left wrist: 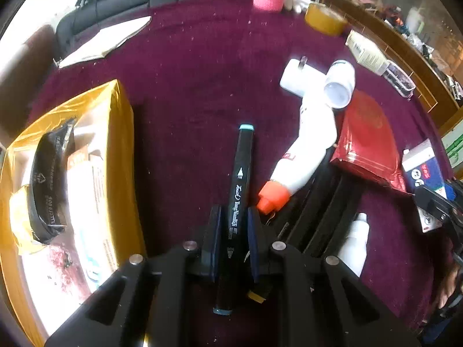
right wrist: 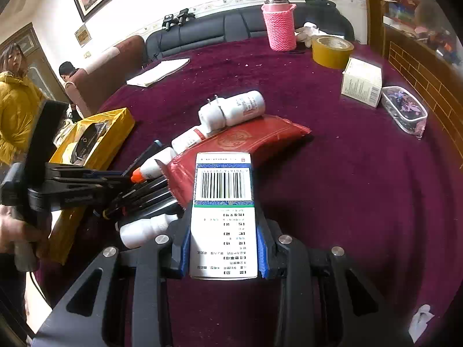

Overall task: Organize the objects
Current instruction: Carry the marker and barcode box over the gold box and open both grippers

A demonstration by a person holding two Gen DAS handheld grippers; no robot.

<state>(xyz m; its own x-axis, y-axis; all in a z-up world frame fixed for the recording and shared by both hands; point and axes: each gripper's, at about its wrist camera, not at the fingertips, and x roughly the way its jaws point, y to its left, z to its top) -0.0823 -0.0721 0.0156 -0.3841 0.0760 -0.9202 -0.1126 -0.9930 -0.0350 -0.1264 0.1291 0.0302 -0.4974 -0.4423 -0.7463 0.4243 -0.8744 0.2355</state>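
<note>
Black marker sits clamped in our left tongs above the maroon surface; our right tongs grip a barcoded box beside the red pouch.

Left gripper points steeply down, jaws clamped on a marker; right gripper tilts down, gripping a box; a hand shows at nine o'clock.

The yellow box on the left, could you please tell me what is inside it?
Inside the yellow box a black roll of tape stands on edge against printed packets; whatever lies beneath them is covered.
</note>
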